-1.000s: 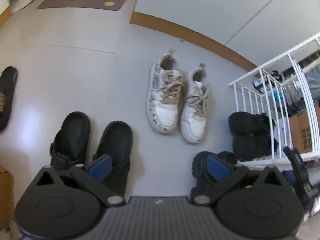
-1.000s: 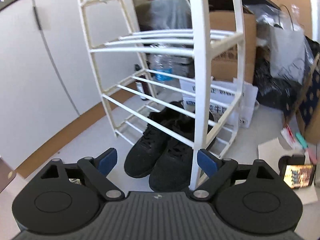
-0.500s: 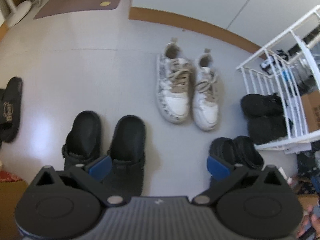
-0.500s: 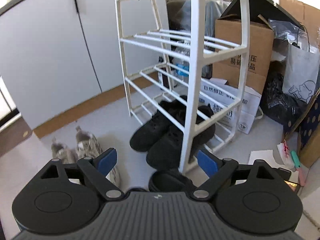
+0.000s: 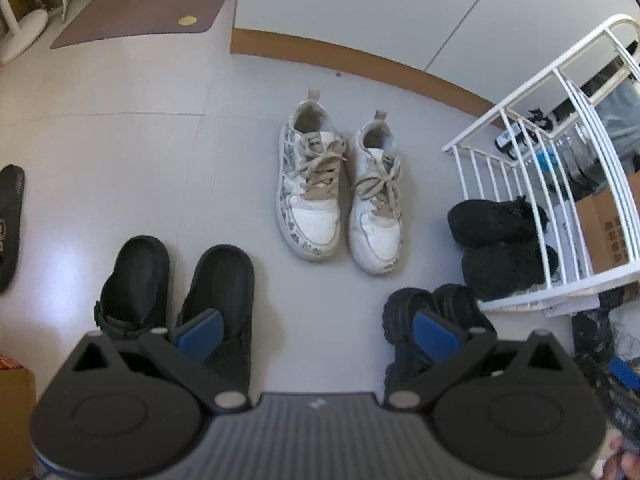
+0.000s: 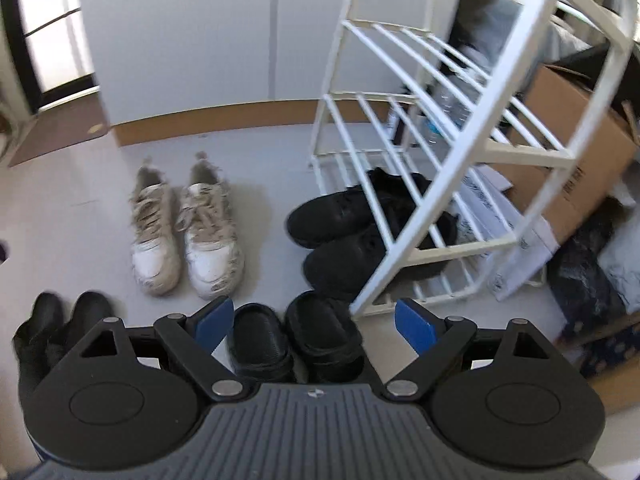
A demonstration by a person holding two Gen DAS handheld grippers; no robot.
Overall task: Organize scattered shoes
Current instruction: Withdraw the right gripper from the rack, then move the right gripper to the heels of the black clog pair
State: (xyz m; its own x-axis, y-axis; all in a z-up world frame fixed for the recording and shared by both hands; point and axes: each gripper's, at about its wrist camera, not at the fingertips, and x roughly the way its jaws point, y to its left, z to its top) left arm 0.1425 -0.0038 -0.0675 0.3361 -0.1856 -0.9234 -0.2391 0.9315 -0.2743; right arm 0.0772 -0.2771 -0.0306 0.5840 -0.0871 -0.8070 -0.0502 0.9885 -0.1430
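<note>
Left wrist view: two white sneakers point(image 5: 338, 192), six black shoes point(image 5: 176, 292), both grippers' jaws wide, empty.

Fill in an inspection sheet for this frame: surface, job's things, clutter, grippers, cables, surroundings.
Surface: pale floor, glossy.
Job's things: white sneakers paired on the floor; black sneakers on the bottom tier of the white rack; black clogs in front of the rack; black slippers paired; one dark slipper at the left edge.
Clutter: cardboard box, bags and bottles behind the rack.
Grippers: left gripper open, empty; right gripper open, empty.
Cables: nothing seen.
Surroundings: white cabinet doors, brown mat.
</note>
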